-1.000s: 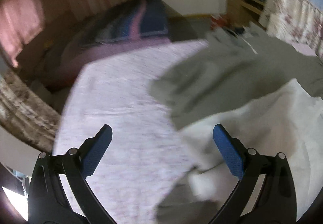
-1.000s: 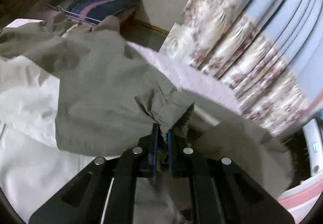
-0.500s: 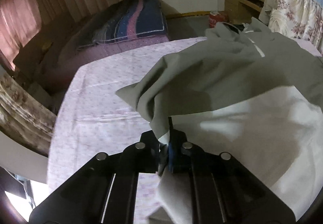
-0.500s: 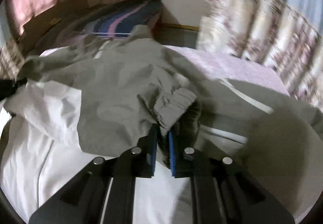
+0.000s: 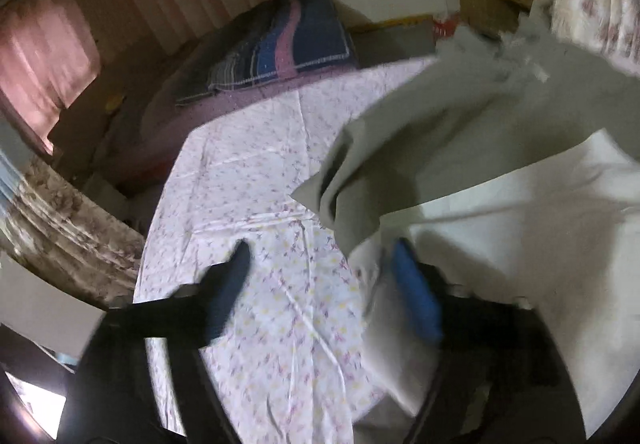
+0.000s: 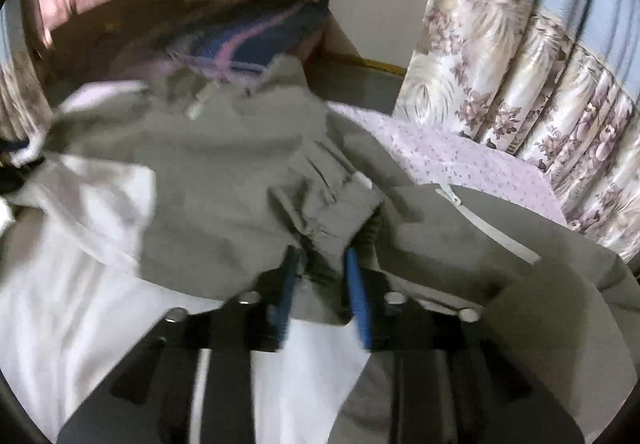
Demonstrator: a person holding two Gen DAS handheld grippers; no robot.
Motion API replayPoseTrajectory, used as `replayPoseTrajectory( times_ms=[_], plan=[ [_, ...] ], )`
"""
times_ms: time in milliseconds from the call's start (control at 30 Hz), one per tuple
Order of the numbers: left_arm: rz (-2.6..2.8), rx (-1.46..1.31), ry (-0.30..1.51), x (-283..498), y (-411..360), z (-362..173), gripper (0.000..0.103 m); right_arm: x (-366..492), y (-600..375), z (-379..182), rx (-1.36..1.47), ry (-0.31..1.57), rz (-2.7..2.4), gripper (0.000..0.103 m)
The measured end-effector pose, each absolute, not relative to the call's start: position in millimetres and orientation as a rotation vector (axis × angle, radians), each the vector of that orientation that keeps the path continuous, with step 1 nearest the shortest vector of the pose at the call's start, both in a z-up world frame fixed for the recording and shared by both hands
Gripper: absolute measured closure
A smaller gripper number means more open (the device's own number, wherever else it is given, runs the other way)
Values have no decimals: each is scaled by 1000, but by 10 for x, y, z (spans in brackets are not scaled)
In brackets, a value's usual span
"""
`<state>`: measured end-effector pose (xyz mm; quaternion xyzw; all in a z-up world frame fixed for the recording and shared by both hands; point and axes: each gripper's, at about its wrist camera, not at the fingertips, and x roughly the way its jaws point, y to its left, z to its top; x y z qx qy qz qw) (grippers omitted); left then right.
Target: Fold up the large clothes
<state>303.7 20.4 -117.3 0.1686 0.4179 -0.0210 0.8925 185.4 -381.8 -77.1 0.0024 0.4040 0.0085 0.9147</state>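
The big grey jacket (image 6: 224, 180) is spread over the worktop (image 5: 256, 204), which wears a pale sheet dotted with tiny flowers, and its white lining (image 6: 80, 308) is turned up along the near side. On the left, the left gripper (image 5: 320, 256) has its jaws opening, standing wide apart now; the dark finger sits over bare flowered sheet while the blue pad (image 5: 416, 296) is right against the white lining edge, blurred, and I cannot tell whether it brushes the cloth. Nothing is pinched there. A folded grey corner (image 5: 340, 192) of the jacket pokes out just beyond those jaws, lying on the sheet.

Over on the right, the right gripper (image 6: 320, 256) is opening its jaws too, a modest gap between the two blue pads (image 6: 356, 284), and the gathered elastic cuff (image 6: 336, 216) of a sleeve sits in that gap and just past it, bunched up on top of the jacket body. The pads look parted from the cloth rather than pressing it, though the blur makes that hard to swear to. A white zipper (image 6: 488, 228) runs diagonally across the grey fabric to the right of the cuff.

Beyond the worktop there is a bed with a striped blue and pink blanket (image 5: 280, 44), flowered curtains (image 6: 520, 84) on the right side, and pink curtains (image 5: 44, 60) far left
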Motion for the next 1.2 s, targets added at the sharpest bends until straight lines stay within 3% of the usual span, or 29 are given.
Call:
replayPoseTrajectory(
  times_ms=[133, 267, 333, 400, 500, 600, 633, 667, 733, 767, 933, 1200],
  plan=[
    [-128, 249, 848, 2781, 147, -959, 21, 1773, -3705, -662, 75, 769, 100, 66],
    [-195, 263, 880, 2767, -100, -1101, 24, 1950, -3496, -954, 19, 834, 123, 63],
    [-190, 277, 945, 2842, -139, -1305, 29, 2022, -3455, -1166, -47, 902, 86, 65],
    [-196, 257, 976, 2878, -92, -1419, 29, 2027, -3482, -1271, -51, 936, 69, 76],
    [-180, 313, 959, 2809, -127, -1501, 28, 2017, -3453, -1283, -88, 930, 66, 77],
    [-143, 355, 939, 2755, -174, -1430, 24, 1904, -3500, -1071, -49, 897, 104, 73],
    [-120, 363, 919, 2707, -157, -1360, 17, 1807, -3590, -892, -16, 853, 102, 69],
    [-107, 365, 901, 2660, -149, -1300, 8, 1716, -3688, -744, 0, 815, 89, 63],
    [-94, 353, 857, 2554, -88, -1139, 3, 1514, -3860, -462, -11, 742, 34, 36],
    [-92, 347, 844, 2532, -63, -1074, 3, 1443, -3938, -354, -27, 714, 6, 33],
    [-81, 307, 809, 2380, -9, -866, 3, 1092, -4395, -92, -87, 682, -170, 31],
    [-108, 318, 788, 2240, -101, -771, 3, 656, -4776, -396, -87, 773, -286, 29]
  ],
)
